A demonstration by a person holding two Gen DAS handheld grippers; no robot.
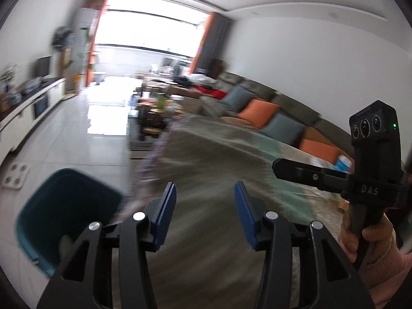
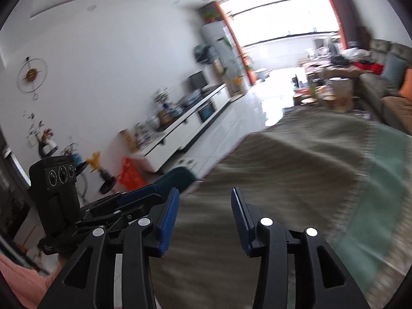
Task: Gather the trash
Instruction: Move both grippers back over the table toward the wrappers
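The left gripper (image 1: 205, 206) has its 2 blue pads standing apart with nothing between them; only the blurred cloth shows through the gap. The right gripper (image 2: 205, 209) is in the same condition: partly open and empty. In the left wrist view the right tool appears at the side, held by a hand (image 1: 365, 234) in a pink sleeve.

Under both tools lies a table covered with a grey and green tablecloth (image 1: 219, 154). Just beside its left edge, on the tiled floor, stands a teal trash bin (image 1: 64, 216). Something pale seems to lie inside it, but the blur does not allow me to say what.

I see no clear piece of trash on the cloth in front of the jaws. A blue and white packet (image 1: 343, 163) lies at the far right part of the table, partly hidden behind the right tool; it may be the next thing to collect, though I am not certain.

Both views are smeared, so I judge the tools are between 2 picks. To do this step well, slow the hands first, choose 1 item, keep the jaws open enough, and bring them around it squarely before closing.
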